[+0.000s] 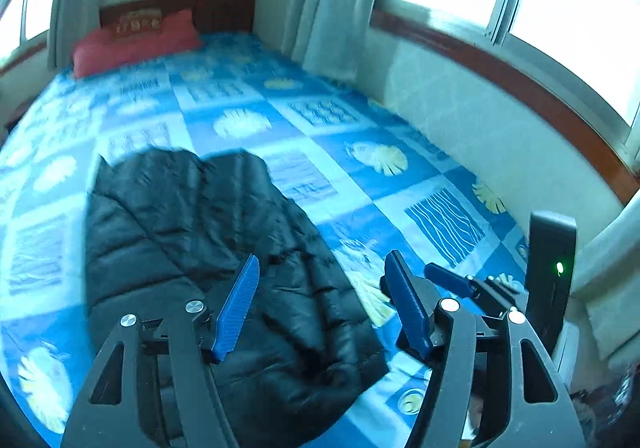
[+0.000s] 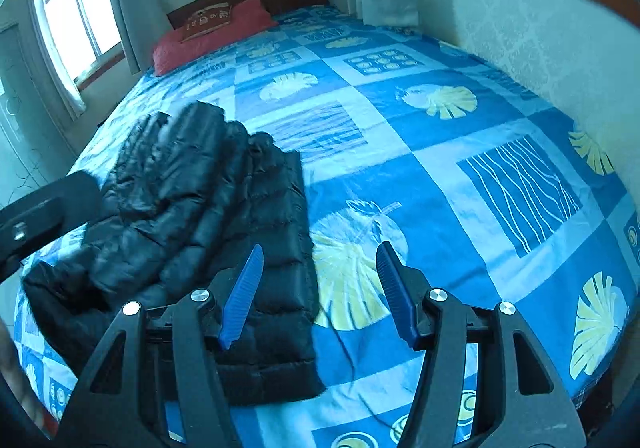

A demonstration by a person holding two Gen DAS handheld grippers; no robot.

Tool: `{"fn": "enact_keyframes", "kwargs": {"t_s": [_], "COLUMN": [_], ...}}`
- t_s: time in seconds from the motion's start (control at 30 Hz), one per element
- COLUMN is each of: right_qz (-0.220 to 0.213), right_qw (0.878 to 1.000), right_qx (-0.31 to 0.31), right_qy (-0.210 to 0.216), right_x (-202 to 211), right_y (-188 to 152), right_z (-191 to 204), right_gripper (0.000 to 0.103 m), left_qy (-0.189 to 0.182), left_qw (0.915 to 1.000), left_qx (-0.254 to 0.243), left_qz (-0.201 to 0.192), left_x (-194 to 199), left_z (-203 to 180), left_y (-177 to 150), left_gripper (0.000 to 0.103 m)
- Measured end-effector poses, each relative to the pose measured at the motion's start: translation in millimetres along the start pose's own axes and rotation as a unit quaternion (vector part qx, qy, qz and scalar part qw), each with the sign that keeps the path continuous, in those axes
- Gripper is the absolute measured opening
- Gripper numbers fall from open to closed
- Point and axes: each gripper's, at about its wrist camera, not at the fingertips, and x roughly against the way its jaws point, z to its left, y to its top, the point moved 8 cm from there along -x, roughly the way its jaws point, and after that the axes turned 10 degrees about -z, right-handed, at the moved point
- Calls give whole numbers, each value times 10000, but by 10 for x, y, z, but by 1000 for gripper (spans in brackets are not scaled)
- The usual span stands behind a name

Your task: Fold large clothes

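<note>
A black quilted puffer jacket (image 1: 208, 248) lies folded in a long bundle on the blue patterned bed (image 1: 320, 152). In the right wrist view the jacket (image 2: 208, 216) lies left of centre near the foot of the bed (image 2: 440, 168). My left gripper (image 1: 324, 268) is open and empty, hovering above the jacket's near right part. My right gripper (image 2: 318, 256) is open and empty, above the jacket's right edge and the sheet. The right gripper also shows at the right in the left wrist view (image 1: 480, 288).
A red pillow (image 1: 136, 44) lies by the wooden headboard (image 1: 224, 10) at the far end. A wall with a window sill (image 1: 520, 88) runs along the bed's right side. Curtains (image 1: 340, 0) hang in the corner. A window (image 2: 76, 8) is at the left.
</note>
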Motion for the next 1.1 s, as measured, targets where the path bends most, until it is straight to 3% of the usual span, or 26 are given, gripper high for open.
{"fn": "enact_keyframes", "kwargs": {"t_s": [0.13,0.23,0.4,0.47,0.5,0.53,0.6,0.77,0.9,1.0,1.1], "right_qz": [-37,137,721,1164,1306,1350,1146,1046,979,895,807], "right_qw": [9996,9982,9954,9878,9830,9824,9870,9917,9919,9922,9946], "right_qx": [52,32,269,-153,-310,-301,-178,-342,-379,-409,-352], "right_qy": [276,586,575,1024,1254,1258,1117,668,720,762,549], "right_x": [-45,-184,-530,-658,-677,-696,-685,-858,-1033,-1028,-896], "right_y": [126,156,-2,-138,-182,-198,-151,-210,-375,-399,-290], "right_z": [262,517,778,815,843,817,724,250,99,103,62], "right_gripper": [67,76,83,81,54,37,29,28,30,34,44], "left_qy": [448,1038,1541,1581,1582,1554,1401,895,546,601,616], "left_qw": [9986,9937,9847,9830,9824,9822,9830,9889,9898,9882,9875], "left_qx": [113,257,793,935,989,1056,1188,1187,1264,1343,1388], "left_qz": [-271,-335,-172,-76,-42,-15,26,53,352,431,414], "left_x": [205,289,369,387,397,407,413,312,37,-118,-114], "left_z": [427,923,1594,1735,1776,1811,1823,1621,1448,1449,1465], "left_y": [41,-52,-399,-557,-625,-695,-792,-882,-1056,-1161,-1168], "left_gripper": [70,70,70,70,70,70,70,70,71,74,74]}}
